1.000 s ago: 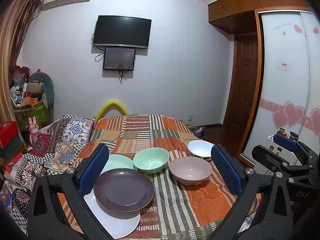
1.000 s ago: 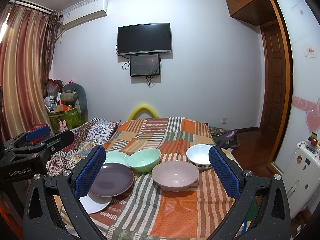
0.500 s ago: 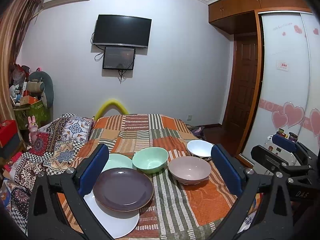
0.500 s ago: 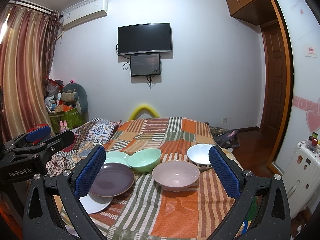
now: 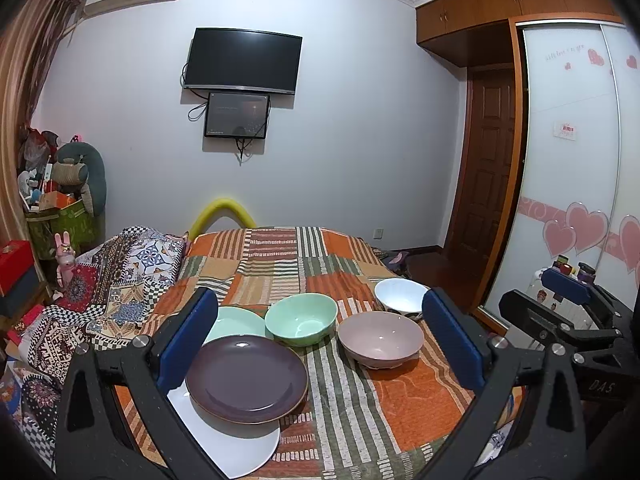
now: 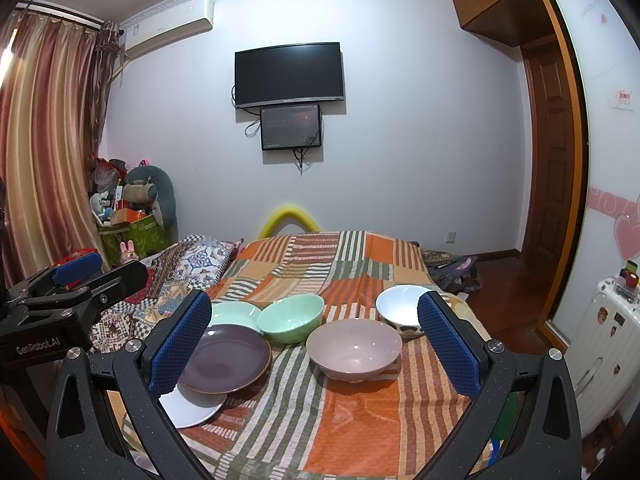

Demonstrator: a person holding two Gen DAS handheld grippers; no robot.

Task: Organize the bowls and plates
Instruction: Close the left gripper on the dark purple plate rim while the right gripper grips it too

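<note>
On the striped bedspread a purple plate [image 5: 246, 378] [image 6: 222, 362] lies partly over a white plate [image 5: 236, 446] [image 6: 190, 406]. Behind it is a pale green plate [image 5: 236, 322] [image 6: 232, 314]. A green bowl [image 5: 302, 324] [image 6: 291, 323], a pink bowl [image 5: 380, 340] [image 6: 354, 348] and a white bowl [image 5: 400, 298] [image 6: 400, 308] stand in a loose row to the right. My left gripper [image 5: 320, 344] is open, held above the near edge with nothing between its fingers. My right gripper [image 6: 314, 348] is open too, also holding nothing.
The bed [image 5: 280, 256] runs back to the wall with a TV [image 5: 244, 60]. A patterned quilt [image 5: 116, 276] is heaped at the left. A wardrobe [image 5: 580, 160] and a door [image 5: 488, 160] are on the right, with a white suitcase [image 6: 608, 344] near them.
Both grippers stay open and almost still; the left wrist view has crept slightly, the dishes have not moved.
</note>
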